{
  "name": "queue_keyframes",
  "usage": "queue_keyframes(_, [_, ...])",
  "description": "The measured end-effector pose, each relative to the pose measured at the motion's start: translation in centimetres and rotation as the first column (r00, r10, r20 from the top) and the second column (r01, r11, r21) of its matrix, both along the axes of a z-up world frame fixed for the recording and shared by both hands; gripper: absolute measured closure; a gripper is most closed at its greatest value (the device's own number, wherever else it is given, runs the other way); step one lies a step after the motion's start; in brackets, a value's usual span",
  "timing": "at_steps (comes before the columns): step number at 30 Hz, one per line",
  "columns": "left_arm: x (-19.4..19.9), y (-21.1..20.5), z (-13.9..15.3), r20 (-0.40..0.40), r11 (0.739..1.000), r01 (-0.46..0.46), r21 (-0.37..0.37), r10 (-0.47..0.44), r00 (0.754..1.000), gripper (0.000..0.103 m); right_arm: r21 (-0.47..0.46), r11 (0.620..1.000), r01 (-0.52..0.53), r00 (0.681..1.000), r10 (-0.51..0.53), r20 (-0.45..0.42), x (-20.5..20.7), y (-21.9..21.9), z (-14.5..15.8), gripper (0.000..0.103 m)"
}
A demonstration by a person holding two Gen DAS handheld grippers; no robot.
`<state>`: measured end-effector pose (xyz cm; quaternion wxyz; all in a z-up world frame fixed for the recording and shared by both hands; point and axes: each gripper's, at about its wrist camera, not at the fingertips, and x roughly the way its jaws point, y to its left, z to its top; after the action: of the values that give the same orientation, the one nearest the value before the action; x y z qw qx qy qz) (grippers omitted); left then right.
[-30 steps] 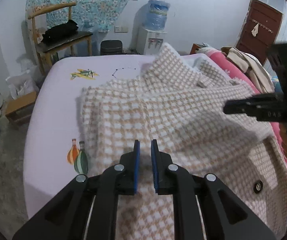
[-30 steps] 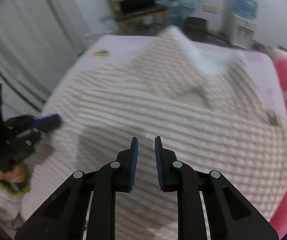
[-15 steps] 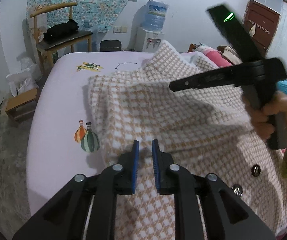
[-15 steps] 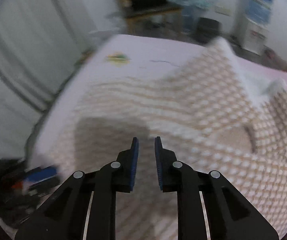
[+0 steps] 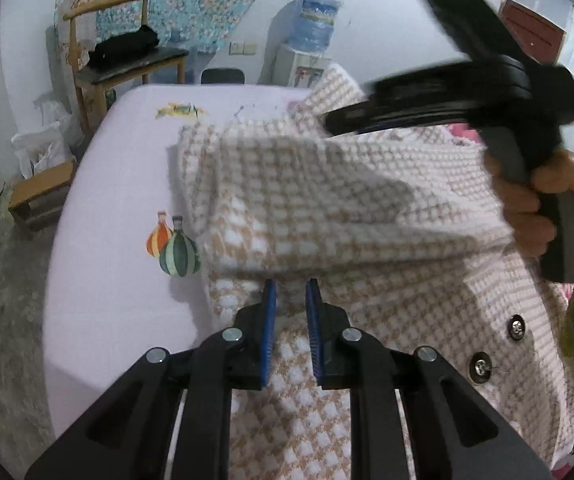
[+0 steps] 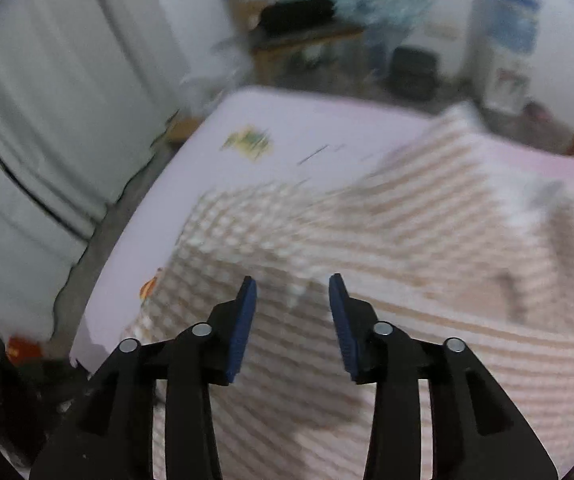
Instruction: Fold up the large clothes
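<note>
Both claws hang over a beige-and-white houndstooth coat spread on a bed with a pale lilac sheet.

From the left wrist view, the left gripper has its blue-padded jaws drawn almost together, only a narrow slot between them, and nothing is pinched in that slot — the pads sit just above the cloth. The houndstooth coat fills the middle and right of the bed, its near part flat, a thick fold of it heaped across the centre. Two dark round buttons show at the near right. On the bare sheet to the left of the coat are a printed pair of balloons and, farther off, a small printed aeroplane. High at the right, the right gripper reaches in over the fold, held by a hand around its handle. Far behind stand a wooden chair with a black bundle on it and a water dispenser.

From the right wrist view, which is blurred, the right gripper has its jaws opening, a clear gap between the blue pads and nothing held there. The coat lies below and beyond them, filling the right of the bed; the sheet shows bare at the far left.
</note>
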<state>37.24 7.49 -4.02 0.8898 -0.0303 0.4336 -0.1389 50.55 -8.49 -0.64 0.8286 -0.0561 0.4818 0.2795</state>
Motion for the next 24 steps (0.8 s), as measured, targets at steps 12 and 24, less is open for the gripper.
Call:
queue_keyframes(12, [1.9, -1.4, 2.1, 0.038, 0.999, 0.025, -0.048, -0.023, 0.999, 0.076, -0.120, 0.884, 0.452, 0.892, -0.449, 0.052, 1.9, -24.4, -2.1, 0.087])
queue_keyframes(24, [2.8, -2.2, -0.5, -0.010, 1.000, 0.003, 0.028, -0.003, 1.000, 0.076, -0.115, 0.877, 0.467, 0.883, -0.469, 0.011, 3.0, -28.1, -3.6, 0.089])
